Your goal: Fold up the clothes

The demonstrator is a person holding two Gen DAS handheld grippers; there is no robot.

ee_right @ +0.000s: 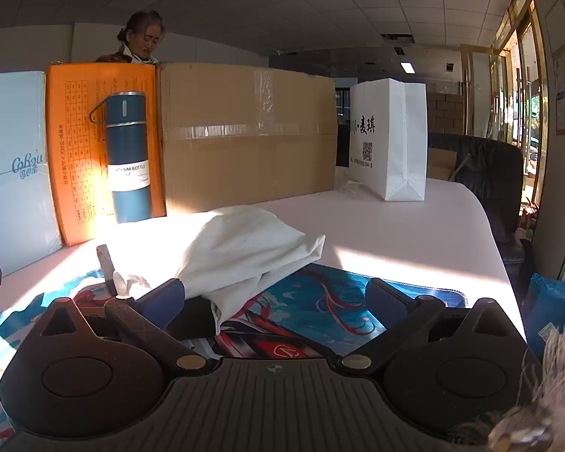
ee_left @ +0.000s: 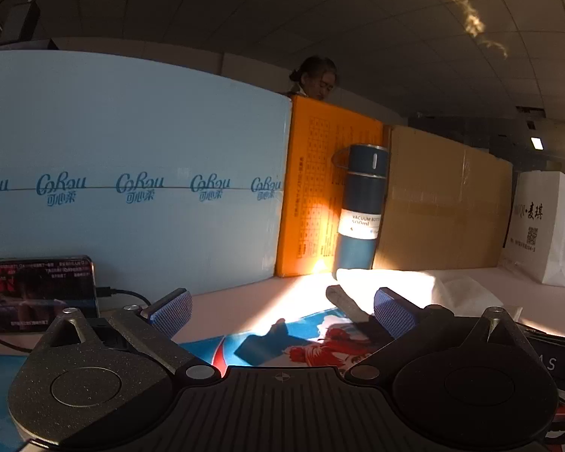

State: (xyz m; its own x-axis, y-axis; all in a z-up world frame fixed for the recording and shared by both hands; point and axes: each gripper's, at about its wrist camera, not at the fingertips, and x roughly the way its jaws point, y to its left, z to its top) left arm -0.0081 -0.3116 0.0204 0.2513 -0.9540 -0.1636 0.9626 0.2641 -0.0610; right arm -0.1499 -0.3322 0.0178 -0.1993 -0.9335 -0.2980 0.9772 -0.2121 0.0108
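While both grippers' fingers (ee_left: 171, 312) gape wide and empty, white garment (ee_right: 241, 248) lies crumpled on the mat (ee_right: 320, 312).

This looks like an office or shopfront used for storage: a grid-tiled drop ceiling (ee_right: 320, 11), glass entrance doors (ee_right: 523, 86) letting sun in, taped cardboard cartons (ee_right: 245, 132) lined along the counter (ee_right: 414, 226), a white paper shopping bag (ee_right: 388, 139) and a black office chair (ee_right: 486, 165).

Blue flask (ee_right: 127, 158) against cardboard boxes (ee_right: 248, 132)
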